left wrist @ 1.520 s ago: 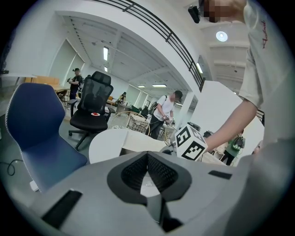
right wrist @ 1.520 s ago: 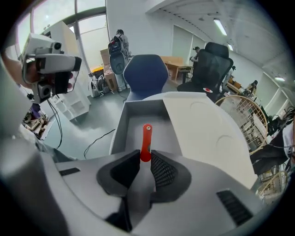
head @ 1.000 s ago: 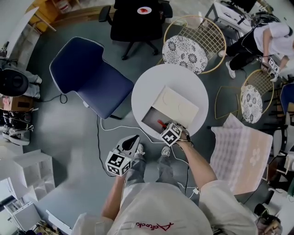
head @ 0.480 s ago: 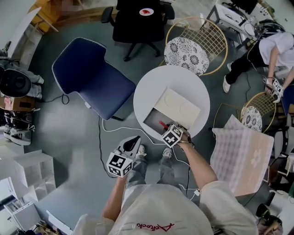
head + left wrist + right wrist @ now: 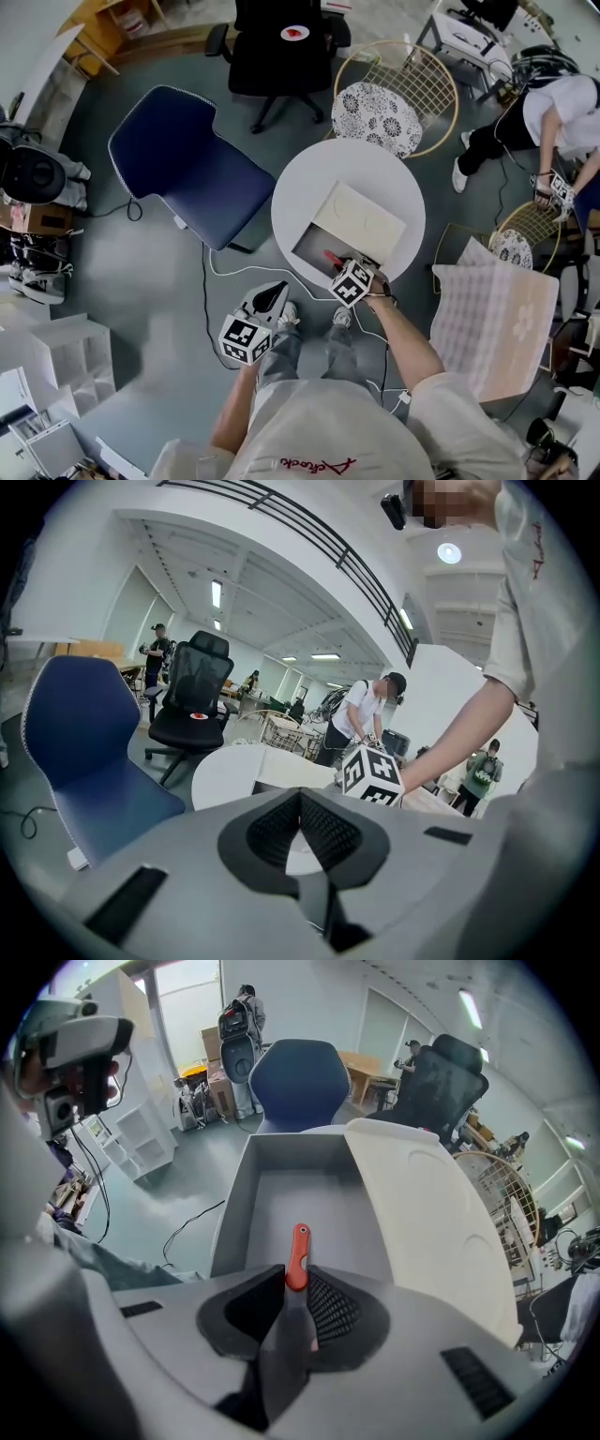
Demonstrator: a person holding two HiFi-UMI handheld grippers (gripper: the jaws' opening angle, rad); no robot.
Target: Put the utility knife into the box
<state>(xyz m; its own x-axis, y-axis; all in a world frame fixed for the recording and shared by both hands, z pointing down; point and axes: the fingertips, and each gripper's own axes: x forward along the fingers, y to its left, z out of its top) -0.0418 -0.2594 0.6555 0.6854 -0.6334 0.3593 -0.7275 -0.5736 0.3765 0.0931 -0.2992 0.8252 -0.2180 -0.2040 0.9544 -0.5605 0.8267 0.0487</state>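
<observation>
An open grey box (image 5: 309, 246) with its cream lid (image 5: 361, 217) folded back sits on a round white table (image 5: 375, 169). My right gripper (image 5: 339, 265) is at the box's near edge, shut on the red utility knife (image 5: 332, 256). In the right gripper view the knife (image 5: 298, 1252) sticks out from between the pads of that gripper (image 5: 296, 1286), above the grey box floor (image 5: 309, 1204). My left gripper (image 5: 278, 289) hangs low beside the person's left leg, away from the table. Seen in its own view, the left gripper (image 5: 300, 799) has its tips together and nothing between them.
A blue chair (image 5: 187, 164) stands left of the table, a black office chair (image 5: 281, 42) behind it. A wire chair with a patterned cushion (image 5: 380, 103) is at the back right. Cables (image 5: 234, 267) lie on the floor. A person (image 5: 553, 103) bends at the far right.
Both grippers keep almost the same places, the knife still held at the box's near edge. The person at the far right has shifted.
</observation>
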